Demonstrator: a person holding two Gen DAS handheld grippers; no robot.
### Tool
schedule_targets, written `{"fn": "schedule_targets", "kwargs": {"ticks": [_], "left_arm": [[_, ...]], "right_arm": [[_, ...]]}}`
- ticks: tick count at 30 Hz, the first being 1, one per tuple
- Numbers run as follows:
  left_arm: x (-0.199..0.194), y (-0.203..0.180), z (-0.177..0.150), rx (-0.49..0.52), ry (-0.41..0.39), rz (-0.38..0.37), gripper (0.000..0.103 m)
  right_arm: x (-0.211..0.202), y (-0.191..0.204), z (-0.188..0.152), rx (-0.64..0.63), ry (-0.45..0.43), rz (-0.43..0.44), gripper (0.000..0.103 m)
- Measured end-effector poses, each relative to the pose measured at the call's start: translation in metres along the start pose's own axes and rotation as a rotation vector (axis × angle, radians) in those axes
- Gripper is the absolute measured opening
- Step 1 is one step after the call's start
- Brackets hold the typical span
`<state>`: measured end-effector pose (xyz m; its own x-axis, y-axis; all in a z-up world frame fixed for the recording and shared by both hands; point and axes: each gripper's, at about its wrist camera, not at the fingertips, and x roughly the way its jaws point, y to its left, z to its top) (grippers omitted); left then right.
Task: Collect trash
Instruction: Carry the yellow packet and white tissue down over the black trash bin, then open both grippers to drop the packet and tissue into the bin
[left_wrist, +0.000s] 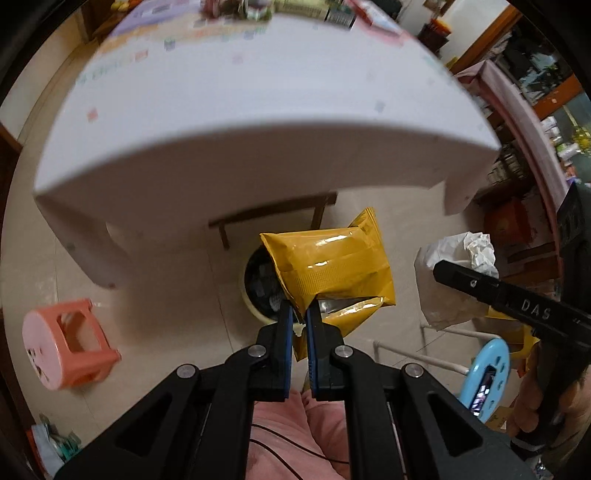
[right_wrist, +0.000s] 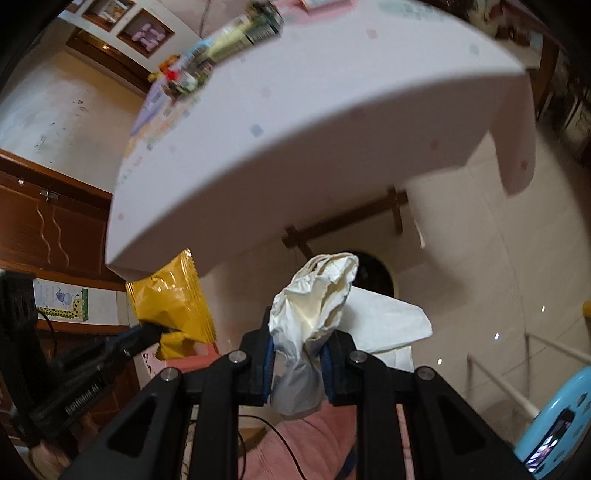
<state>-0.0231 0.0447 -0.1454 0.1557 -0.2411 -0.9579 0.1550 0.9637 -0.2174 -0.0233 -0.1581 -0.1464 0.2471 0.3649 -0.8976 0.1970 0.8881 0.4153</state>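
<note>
1. Closest up: pink-clad lap (left_wrist: 291, 435) right under both tools, with a thin black cable trailing across it.
2. Left gripper (left_wrist: 300, 318) clamped narrow on the bottom corner of a yellow snack wrapper (left_wrist: 332, 269); wrapper held up in the air, torn silver inside showing at its lower edge.
3. Right gripper (right_wrist: 297, 345) pinched tight around the waist of a crumpled white tissue wad (right_wrist: 314, 306), a flat sheet of it sticking out to the right.
4. Also visible from the left wrist view: right tool off to the right, tissue wad bunched at its tip.
5. Just beyond and below the wrapper: round trash bin (left_wrist: 258, 284) on the floor, pale rim, dark inside, some bits already in there (too blurry to say what, honestly).
6. On the tiled floor either side: pink plastic stool (left_wrist: 66, 343) tipped over at left, blue stool (left_wrist: 484, 373) at right.
7. Further out: white table (left_wrist: 258, 122) filling the upper half, edge overhanging the bin area.
8. Farthest: blurred boxes and packets (left_wrist: 314, 11) along the table's far side.
</note>
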Motion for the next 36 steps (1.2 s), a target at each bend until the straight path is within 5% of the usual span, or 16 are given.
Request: {"fn": "schedule_targets", "kwargs": {"ticks": [13, 23, 36], "left_arm": [[0.162, 0.000, -0.027, -0.027, 0.078, 0.095, 0.005], [0.274, 0.008, -0.018, 0.011, 0.126, 0.135, 0.006], [0.324, 0.032, -0.016, 0.007, 0.136, 0.161, 0.041]], "right_arm": [[0.138, -0.090, -0.024, 0.212, 0.101, 0.092, 0.022], [0.245, -0.126, -0.013, 0.266, 0.144, 0.068, 0.027], [0.301, -0.134, -0.005, 0.263, 0.174, 0.068, 0.052]]}}
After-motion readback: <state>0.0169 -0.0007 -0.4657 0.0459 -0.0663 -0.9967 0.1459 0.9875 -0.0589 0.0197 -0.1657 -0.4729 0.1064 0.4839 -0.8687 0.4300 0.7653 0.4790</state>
